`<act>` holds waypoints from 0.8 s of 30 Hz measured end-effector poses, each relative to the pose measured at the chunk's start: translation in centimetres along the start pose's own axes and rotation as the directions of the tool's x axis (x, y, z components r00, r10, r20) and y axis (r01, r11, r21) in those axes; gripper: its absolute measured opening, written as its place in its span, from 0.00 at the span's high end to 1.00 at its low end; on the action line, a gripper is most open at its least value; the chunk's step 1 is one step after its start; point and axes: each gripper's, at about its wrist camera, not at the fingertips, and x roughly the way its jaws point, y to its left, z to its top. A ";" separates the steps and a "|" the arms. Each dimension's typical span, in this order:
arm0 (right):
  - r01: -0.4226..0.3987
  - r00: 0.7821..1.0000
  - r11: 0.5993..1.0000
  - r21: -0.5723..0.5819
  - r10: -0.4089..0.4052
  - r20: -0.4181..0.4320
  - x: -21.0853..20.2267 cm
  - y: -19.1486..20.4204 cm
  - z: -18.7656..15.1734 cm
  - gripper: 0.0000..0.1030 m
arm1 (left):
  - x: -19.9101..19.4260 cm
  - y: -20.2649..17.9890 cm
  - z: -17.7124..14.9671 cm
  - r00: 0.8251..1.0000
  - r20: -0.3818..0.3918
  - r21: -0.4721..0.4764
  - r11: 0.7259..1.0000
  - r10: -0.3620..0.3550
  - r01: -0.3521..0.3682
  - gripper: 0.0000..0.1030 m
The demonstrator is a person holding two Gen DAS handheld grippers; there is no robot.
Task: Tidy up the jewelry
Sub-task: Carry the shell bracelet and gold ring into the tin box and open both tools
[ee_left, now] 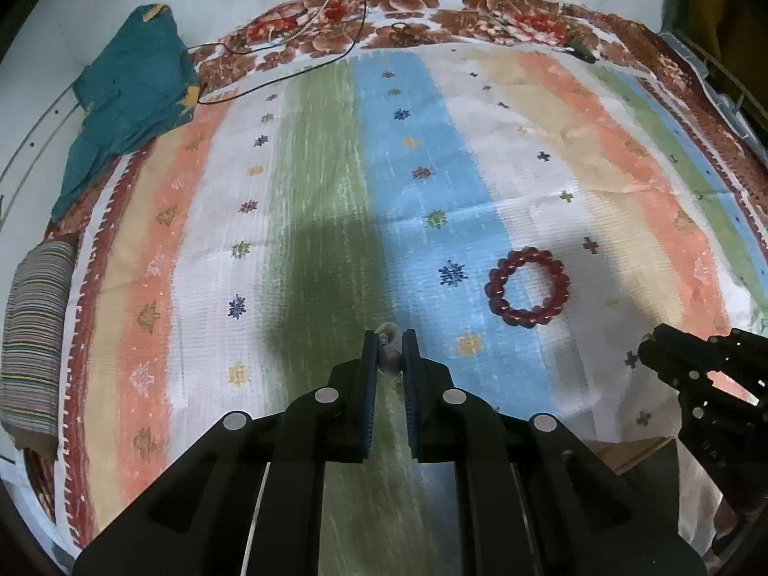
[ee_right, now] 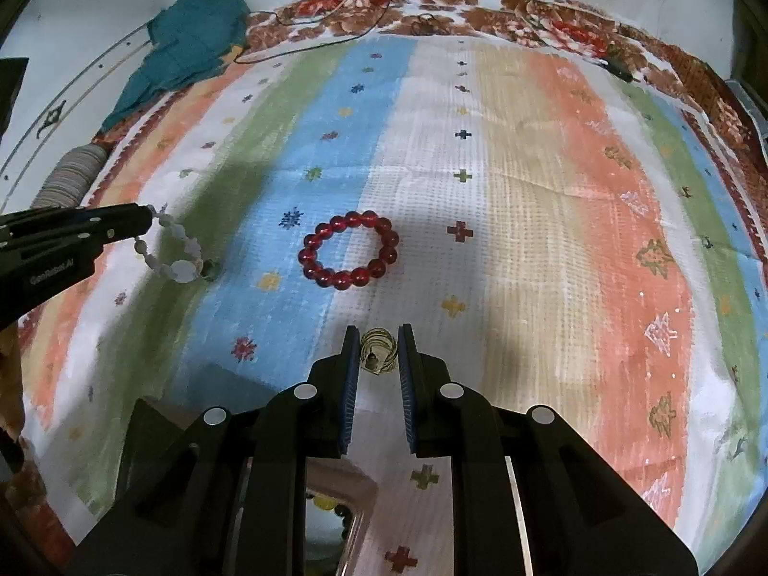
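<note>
Beside the red bead bracelet (ee_right: 350, 249) lying on the striped cloth (ee_right: 528, 192), the left gripper (ee_left: 390, 353) pinches a white bracelet (ee_right: 173, 252) so it dangles clear, while the right gripper (ee_right: 379, 353), likewise narrow, clamps a small coiled metal piece (ee_right: 379, 350), probably both bound for the box (ee_right: 336, 494) below.

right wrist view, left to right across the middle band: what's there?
left gripper holding the pale bead bracelet → red bead bracelet lying on the striped cloth. The right gripper, nearer the camera, holds a metallic bracelet.
</note>
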 end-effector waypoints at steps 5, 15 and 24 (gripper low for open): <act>0.004 1.000 1.000 -0.008 -0.004 0.018 -1.0 0.4 -0.3 0.84 | -1.6 -0.4 -0.3 1.000 0.024 -0.002 1.000 -0.016 0.017 0.91; 0.015 0.997 0.999 -0.035 -0.013 0.076 -3.9 1.2 -1.0 0.83 | -4.9 -1.7 -1.2 0.996 0.079 0.014 0.999 -0.050 0.049 0.91; -0.006 0.994 0.999 -0.039 0.010 0.106 -6.0 1.9 -2.1 0.83 | -7.5 -2.3 -2.6 0.990 0.124 0.013 0.998 -0.063 0.062 0.91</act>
